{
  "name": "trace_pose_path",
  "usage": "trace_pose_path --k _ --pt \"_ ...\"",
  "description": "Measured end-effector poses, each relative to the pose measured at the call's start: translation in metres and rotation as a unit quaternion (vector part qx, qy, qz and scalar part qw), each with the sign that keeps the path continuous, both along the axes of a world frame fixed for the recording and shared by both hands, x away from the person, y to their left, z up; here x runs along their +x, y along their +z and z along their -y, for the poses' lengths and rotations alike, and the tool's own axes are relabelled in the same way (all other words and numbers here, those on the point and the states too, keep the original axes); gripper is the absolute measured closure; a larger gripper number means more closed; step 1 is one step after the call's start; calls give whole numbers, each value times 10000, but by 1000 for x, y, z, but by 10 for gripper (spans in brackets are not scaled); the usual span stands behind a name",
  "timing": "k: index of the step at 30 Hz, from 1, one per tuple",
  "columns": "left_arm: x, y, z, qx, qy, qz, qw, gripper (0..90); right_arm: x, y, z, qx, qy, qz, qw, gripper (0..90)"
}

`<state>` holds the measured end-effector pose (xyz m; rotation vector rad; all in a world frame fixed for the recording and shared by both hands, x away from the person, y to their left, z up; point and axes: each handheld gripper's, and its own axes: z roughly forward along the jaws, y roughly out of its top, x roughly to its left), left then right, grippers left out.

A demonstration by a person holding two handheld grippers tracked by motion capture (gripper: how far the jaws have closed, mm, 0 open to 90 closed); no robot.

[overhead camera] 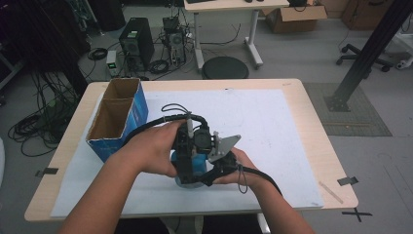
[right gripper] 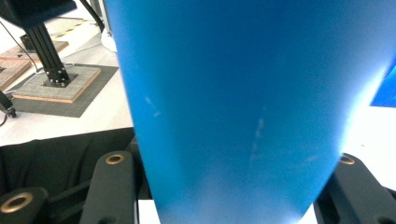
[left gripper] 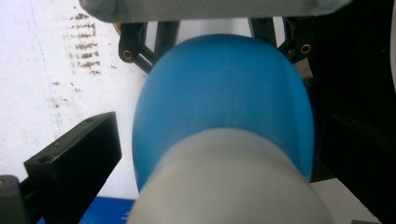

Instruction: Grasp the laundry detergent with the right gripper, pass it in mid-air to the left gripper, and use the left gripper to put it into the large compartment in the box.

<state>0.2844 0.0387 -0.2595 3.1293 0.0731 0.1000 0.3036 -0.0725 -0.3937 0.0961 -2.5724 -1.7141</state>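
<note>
A blue bottle (overhead camera: 197,165) with a pale top stands on the white sheet (overhead camera: 272,126) near the table's front. My right gripper (overhead camera: 214,168) comes in from the right, and in the right gripper view its jaws (right gripper: 233,186) press on both sides of the blue body (right gripper: 233,93), so it is shut on it. My left gripper (overhead camera: 187,168) reaches down over the bottle from above. In the left gripper view its jaws (left gripper: 219,140) stand either side of the bottle (left gripper: 224,93). A thin gap shows beside the left finger (left gripper: 74,158), so it is open around the bottle.
An open blue cardboard box (overhead camera: 119,114) with two compartments stands at the table's back left. The wooden table edge (overhead camera: 336,175) runs along the right. Cables trail from both grippers. Computers, a stool and another desk stand on the floor beyond.
</note>
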Motion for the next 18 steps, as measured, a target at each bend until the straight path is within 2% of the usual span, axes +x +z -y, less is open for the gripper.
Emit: trace_pose_path --k 8,18 --pt "-1 1 -2 -2 13 52 10000 14 0 0 -1 -12 12 3 10000 449" --pt "-1 2 0 27 -35 97 9999 86 -1 1 -2 -10 15 4 10000 450"
